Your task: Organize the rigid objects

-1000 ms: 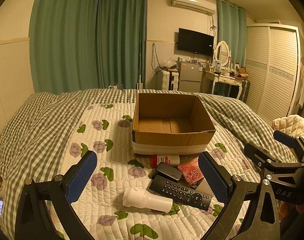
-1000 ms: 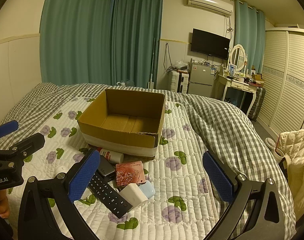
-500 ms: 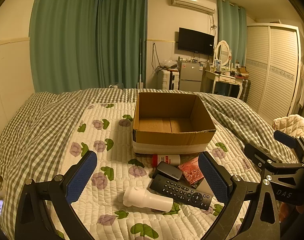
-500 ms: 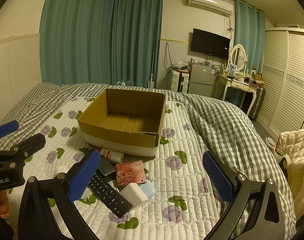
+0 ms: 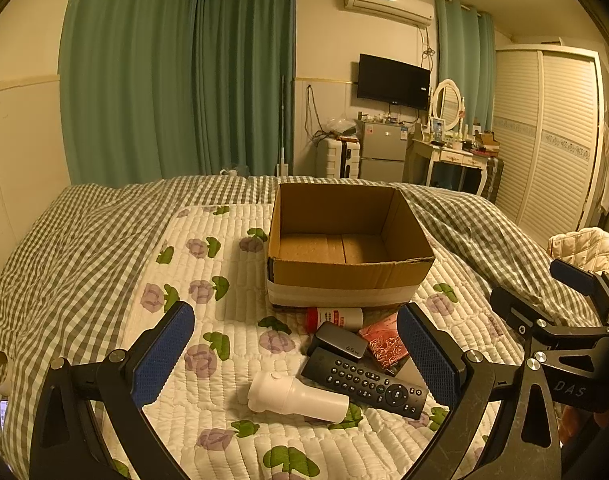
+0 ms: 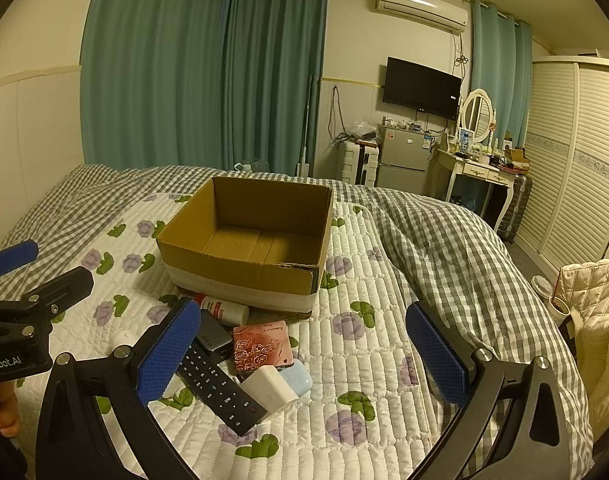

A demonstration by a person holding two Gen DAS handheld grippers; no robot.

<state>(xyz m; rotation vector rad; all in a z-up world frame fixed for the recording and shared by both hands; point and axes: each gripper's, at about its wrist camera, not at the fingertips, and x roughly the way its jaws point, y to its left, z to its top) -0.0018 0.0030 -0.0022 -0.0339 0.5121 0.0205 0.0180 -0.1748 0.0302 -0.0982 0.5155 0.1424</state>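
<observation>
box (image 5: 346, 276) on quilt (image 5: 224, 304), ahead of me | bottle (image 5: 334, 318) against its near wall | charger (image 5: 338, 344) and remote (image 5: 364, 380) nearer me | flashlight (image 5: 296, 396) nearest, left of remote | card box (image 6: 260, 346) right of charger

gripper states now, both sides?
Left gripper: open, jaws spread wide, holding nothing.
Right gripper: open, jaws spread wide, holding nothing.

Almost no change. My right gripper (image 6: 300, 354) shifted slightly left, so its left pad now covers more of the charger (image 6: 213, 336) and remote (image 6: 220, 388). My left gripper (image 5: 294, 354) view barely nudged.
</observation>
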